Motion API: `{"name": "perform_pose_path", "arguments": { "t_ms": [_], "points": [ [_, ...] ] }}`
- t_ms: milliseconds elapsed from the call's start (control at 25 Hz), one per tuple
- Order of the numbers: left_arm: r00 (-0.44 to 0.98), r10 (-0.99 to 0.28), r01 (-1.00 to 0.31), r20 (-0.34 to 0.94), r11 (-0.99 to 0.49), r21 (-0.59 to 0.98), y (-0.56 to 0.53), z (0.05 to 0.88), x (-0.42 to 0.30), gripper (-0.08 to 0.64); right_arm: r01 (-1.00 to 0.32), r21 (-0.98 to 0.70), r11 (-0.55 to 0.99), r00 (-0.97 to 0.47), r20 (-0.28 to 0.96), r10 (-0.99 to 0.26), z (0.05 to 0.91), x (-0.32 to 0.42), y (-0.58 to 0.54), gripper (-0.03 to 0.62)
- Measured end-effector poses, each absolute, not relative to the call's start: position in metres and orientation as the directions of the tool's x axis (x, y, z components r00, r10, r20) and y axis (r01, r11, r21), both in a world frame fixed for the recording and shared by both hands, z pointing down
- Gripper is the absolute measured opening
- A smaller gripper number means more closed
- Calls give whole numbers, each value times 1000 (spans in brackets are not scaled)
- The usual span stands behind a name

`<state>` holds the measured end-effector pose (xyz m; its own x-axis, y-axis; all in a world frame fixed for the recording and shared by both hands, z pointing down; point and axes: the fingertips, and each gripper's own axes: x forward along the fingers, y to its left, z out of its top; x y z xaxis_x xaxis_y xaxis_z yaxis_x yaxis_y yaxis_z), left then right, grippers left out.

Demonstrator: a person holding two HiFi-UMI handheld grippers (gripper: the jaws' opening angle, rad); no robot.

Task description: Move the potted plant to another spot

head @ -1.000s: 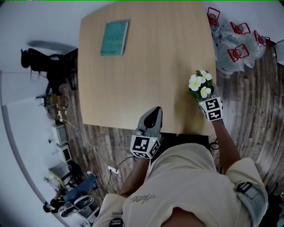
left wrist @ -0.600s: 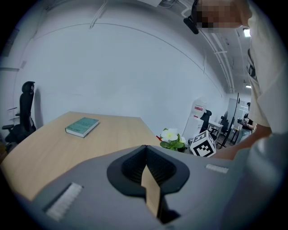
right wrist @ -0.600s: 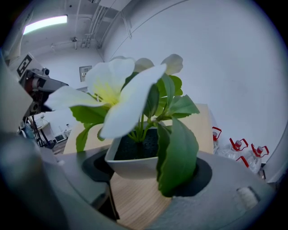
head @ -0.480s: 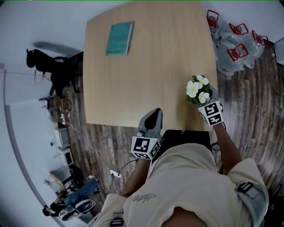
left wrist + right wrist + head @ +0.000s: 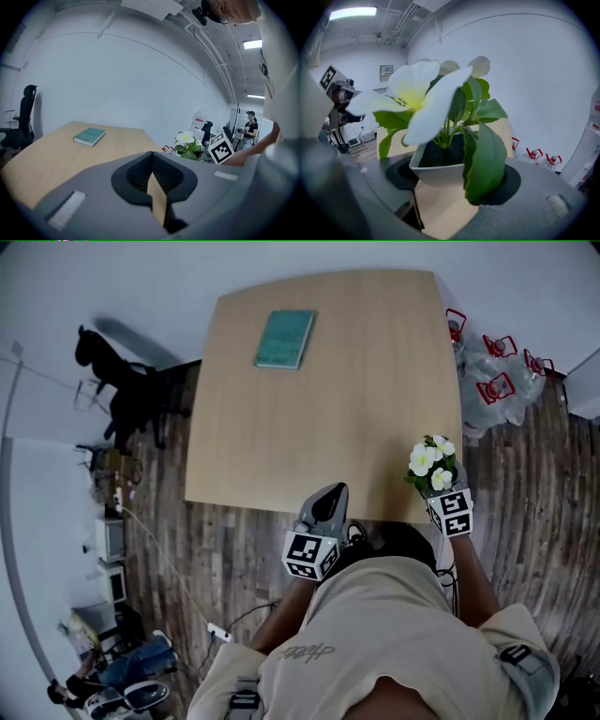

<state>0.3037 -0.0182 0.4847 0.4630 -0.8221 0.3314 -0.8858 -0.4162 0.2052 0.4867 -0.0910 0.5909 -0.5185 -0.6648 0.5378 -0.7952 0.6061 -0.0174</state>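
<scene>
The potted plant (image 5: 430, 463), white flowers and green leaves in a small white pot (image 5: 440, 172), hangs just above the wooden table (image 5: 319, 418) near its front right corner. My right gripper (image 5: 441, 487) is shut on the pot, one jaw on each side of its wall (image 5: 449, 174). The flowers (image 5: 416, 96) fill most of the right gripper view. My left gripper (image 5: 327, 493) is over the table's near edge, left of the plant, shut with nothing in it (image 5: 151, 155). The left gripper view shows the plant (image 5: 188, 145) at its right.
A teal book (image 5: 285, 338) lies at the far part of the table. Water bottles with red handles in plastic wrap (image 5: 497, 381) sit on the floor to the right. A black office chair (image 5: 127, 395) stands at the left. A person (image 5: 249, 127) stands far off.
The right gripper has carried the plant along the table's right side toward the near edge and a little higher. The left gripper has drawn back toward the near edge.
</scene>
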Motion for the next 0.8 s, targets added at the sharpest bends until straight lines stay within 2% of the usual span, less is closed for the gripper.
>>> {"name": "perform_pose_path", "arguments": {
  "t_ms": [360, 800],
  "points": [
    [471, -829, -881, 300, -428, 201, 28, 492, 258, 18, -834, 41, 551, -455, 514, -727, 558, 477, -52, 351],
    [431, -862, -899, 267, -385, 209, 52, 494, 218, 18, -822, 12, 570, -485, 510, -711, 554, 445, 8, 351]
  ]
}}
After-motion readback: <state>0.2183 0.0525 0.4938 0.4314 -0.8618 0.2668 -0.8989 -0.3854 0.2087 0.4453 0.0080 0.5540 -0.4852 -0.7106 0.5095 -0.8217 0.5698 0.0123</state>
